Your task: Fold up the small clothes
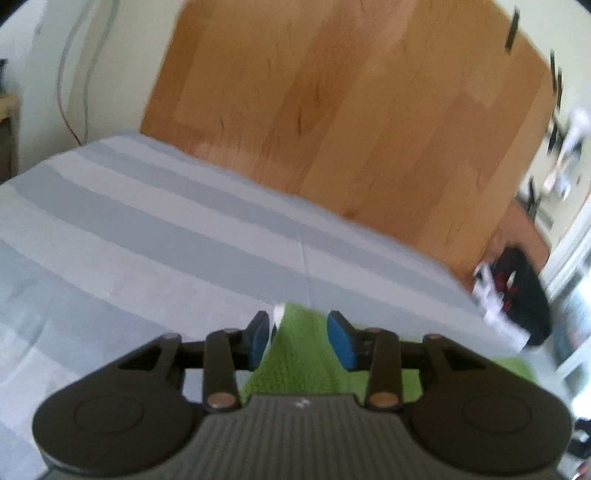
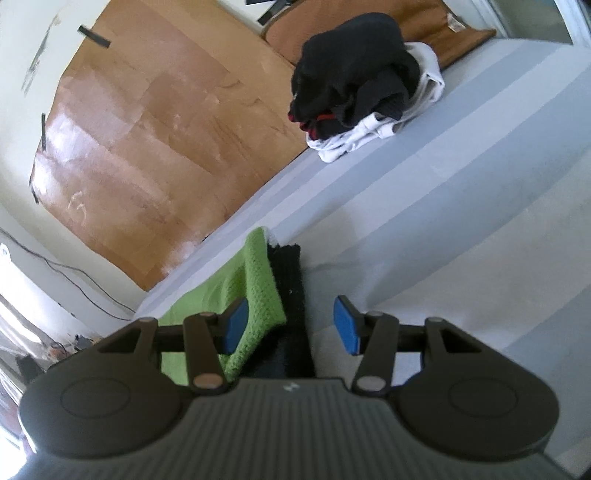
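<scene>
In the left wrist view a green waffle-weave cloth [image 1: 299, 350] rises in a ridge between the blue pads of my left gripper [image 1: 300, 339]. Its right side touches the right pad [image 1: 341, 341]. A thin gap and a white tag show beside the left pad, so the jaws look open around it. In the right wrist view the same green cloth [image 2: 258, 280] lies folded on the bed, with a black fuzzy cloth [image 2: 291, 280] beside it. My right gripper [image 2: 291, 326] hovers open over both, its left pad above the green cloth, gripping nothing.
The bed has a grey-and-white striped sheet [image 2: 461, 206]. A pile of black and white clothes [image 2: 362, 81] sits at its far edge, also visible as the pile [image 1: 517, 295] at the right. A wooden board [image 1: 351, 110] stands behind the bed, and a brown cushion [image 2: 424, 22] lies near the pile.
</scene>
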`<state>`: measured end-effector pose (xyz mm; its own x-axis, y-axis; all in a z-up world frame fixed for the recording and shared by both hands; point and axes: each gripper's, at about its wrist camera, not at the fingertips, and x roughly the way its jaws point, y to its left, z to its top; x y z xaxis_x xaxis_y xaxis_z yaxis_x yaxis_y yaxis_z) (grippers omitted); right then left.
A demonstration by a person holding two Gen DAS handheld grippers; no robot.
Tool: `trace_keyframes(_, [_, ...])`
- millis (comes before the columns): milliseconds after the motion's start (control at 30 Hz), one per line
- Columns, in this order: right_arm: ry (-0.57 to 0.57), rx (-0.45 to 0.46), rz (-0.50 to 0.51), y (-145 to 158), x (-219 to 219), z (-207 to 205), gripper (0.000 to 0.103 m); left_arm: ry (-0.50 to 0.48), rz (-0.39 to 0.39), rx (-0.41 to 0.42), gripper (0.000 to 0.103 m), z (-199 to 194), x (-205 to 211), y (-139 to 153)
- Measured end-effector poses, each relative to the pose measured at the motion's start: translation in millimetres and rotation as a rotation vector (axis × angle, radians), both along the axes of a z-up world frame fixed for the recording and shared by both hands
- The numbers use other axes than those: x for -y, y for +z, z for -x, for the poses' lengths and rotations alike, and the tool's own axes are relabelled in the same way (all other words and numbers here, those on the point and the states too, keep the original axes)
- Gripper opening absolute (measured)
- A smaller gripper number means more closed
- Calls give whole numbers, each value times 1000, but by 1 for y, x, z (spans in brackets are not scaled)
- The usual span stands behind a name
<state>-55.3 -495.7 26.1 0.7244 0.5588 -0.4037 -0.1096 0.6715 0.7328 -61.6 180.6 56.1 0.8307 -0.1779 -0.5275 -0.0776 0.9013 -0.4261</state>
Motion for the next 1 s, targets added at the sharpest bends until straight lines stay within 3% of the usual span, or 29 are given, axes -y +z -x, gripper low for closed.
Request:
trace_keyframes(100, [30,-22,-20,1,-4,-5,56,-22,65,73,34,8,-4,17])
trace_keyframes(233, [66,-41,10,2,-14,-5,59,-179,88,124,34,13,28,29])
trace_keyframes(367, [74,-66,30,-3,-14,-4,59,-352,148,50,25,6,68,10])
trace_keyframes(467, [82,-70,-6,-7,-15,-6,59,-413,178,-48,12,-3,87,-14])
trace_keyframes(533, [110,-56,-26,-9,-25,-8,57,-431,200,-116,12,-10,98,-35])
trace_keyframes(567, [123,-56,-14,-9,-31,-10,43,-430,191,-139,4,-13,103,-46])
trace_keyframes(600, [142,-85,-9,-11,-37,-14,28,-423,191,-115,6,-13,105,-53])
trace_keyframes(633, [148,-104,-26,-10,-41,-16,23,-423,200,-108,6,-12,104,-56])
trace_keyframes(733, [185,-28,-12,23,-52,-14,21,-410,234,-143,6,-14,97,-55])
trace_keyframes(867, [328,125,-17,87,-89,-12,21,-420,179,-130,6,-10,106,-51])
trace_keyframes(933, [420,185,25,114,-127,-12,21,-423,190,-122,9,-7,100,-46])
trace_keyframes(1000, [513,227,63,129,-168,-14,21,-388,207,-68,20,6,79,-34])
